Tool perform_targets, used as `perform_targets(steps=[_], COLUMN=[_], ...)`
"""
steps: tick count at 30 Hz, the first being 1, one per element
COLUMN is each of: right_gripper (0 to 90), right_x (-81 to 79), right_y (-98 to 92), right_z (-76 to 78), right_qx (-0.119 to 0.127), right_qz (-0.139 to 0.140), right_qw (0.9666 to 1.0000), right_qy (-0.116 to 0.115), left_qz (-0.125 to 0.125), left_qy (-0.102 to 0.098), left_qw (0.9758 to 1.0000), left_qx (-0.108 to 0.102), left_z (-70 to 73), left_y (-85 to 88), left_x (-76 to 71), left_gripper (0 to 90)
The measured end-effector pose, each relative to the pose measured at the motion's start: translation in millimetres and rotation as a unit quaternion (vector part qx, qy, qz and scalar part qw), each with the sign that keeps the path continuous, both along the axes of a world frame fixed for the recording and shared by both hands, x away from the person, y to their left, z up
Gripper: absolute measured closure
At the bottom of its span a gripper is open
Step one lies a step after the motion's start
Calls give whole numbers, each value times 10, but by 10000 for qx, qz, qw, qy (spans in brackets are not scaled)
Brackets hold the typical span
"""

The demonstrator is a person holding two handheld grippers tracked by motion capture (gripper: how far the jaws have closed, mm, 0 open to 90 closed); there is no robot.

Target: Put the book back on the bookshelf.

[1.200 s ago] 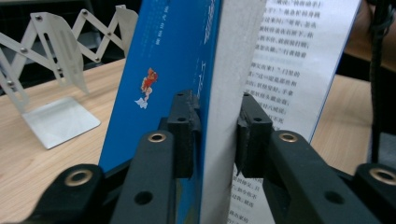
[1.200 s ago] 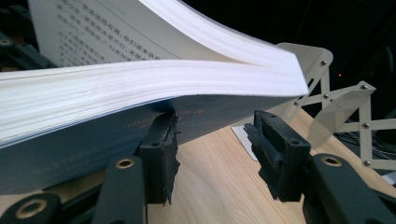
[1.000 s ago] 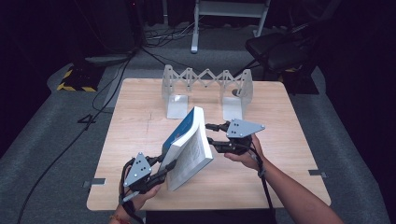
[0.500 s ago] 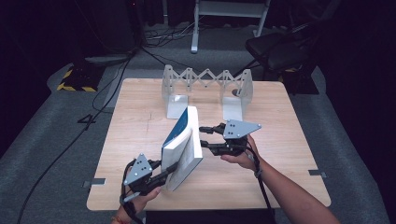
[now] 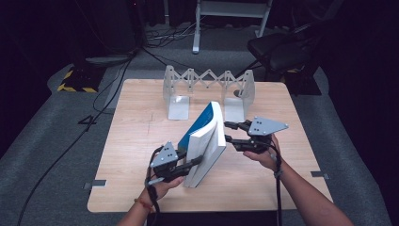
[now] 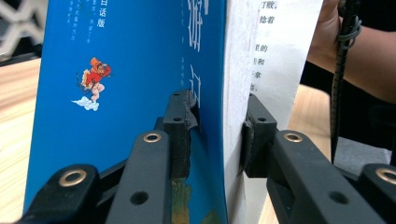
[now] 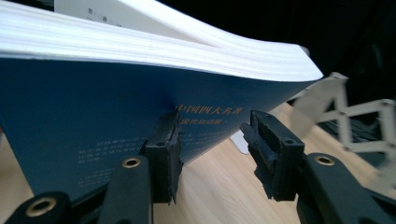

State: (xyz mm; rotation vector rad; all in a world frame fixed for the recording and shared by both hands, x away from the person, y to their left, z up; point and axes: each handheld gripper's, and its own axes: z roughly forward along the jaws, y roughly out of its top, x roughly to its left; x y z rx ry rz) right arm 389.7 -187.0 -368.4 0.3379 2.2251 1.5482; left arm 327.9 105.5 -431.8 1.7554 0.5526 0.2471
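Note:
A thick book (image 5: 204, 141) with a blue cover stands nearly upright on its lower edge in the middle of the wooden table (image 5: 136, 141), page block towards me. My left gripper (image 5: 195, 162) is shut on its near lower part. One pad sits on the blue front cover (image 6: 116, 93) and the other on the white pages, and these jaws have just eased open a little. My right gripper (image 5: 229, 132) is open at the book's right side. Its fingertips (image 7: 168, 140) rest by the blue back cover (image 7: 93, 107), with nothing clamped between them.
A grey expanding metal book rack (image 5: 207, 80) with two end plates stands at the table's far middle. A dark chair (image 5: 282, 52) and cables lie on the floor beyond. Bare tabletop lies left of the book and at the front right.
The book has been tipped up from a slant to almost upright. Both grippers have shifted along with it, the left one staying on its lower edge.

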Motion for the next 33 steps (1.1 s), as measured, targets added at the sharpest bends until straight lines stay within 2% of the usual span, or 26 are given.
perform_targets(steps=[1,2,4,5,6,8,10,13,16,19,20,23,25,28,33], right_gripper=[542,542,542,542,542,547,552,552,552,550,535,519,510,509,504], right_x=[0,-2,-1,-1,-15,-26,-45,-62,-117,-147,-197,-297,-336,-342,-389], right_y=[0,-47,-243,-243,-349,-412,-485,-518,-489,-458,-412,-325,-255,-212,-44], right_z=[0,12,47,47,39,35,16,-20,-30,-29,-26,-2,13,21,79], right_qx=[0,-39,-192,-192,-236,-275,-267,-160,-124,-76,-16,-97,-184,-160,-263], right_qz=[0,-52,-279,-279,-420,-499,-597,-583,-522,-428,-312,-82,-35,10,159], right_qw=[10000,10000,9993,9993,9987,9981,9976,9980,9982,9988,9994,9996,9994,9995,9987], right_qy=[0,-54,-182,-182,-188,-216,-235,-203,-270,-221,-146,-252,-290,-260,-398], left_qz=[0,-49,-151,-171,-221,-316,-325,-314,-289,-277,-277,-251,-236,-221,-169], left_qy=[0,14,-9,-12,-45,-85,-119,-166,-226,-210,-221,-216,-210,-208,-174], left_qw=[10000,10000,9999,9999,9997,9995,9994,9993,9991,9991,9990,9990,9990,9990,9991], left_qx=[0,-56,-27,-16,-17,2,61,118,225,247,285,298,325,332,348], left_z=[0,-3,-5,-6,-10,3,17,34,53,60,64,69,74,74,81], left_y=[0,-84,-208,-252,-314,-410,-439,-435,-375,-309,-259,-206,-176,-145,-63], left_x=[0,44,106,124,152,198,200,175,133,104,82,50,30,13,-6], left_gripper=[690,690,684,684,681,678,669,661,659,658,659,660,658,658,649])
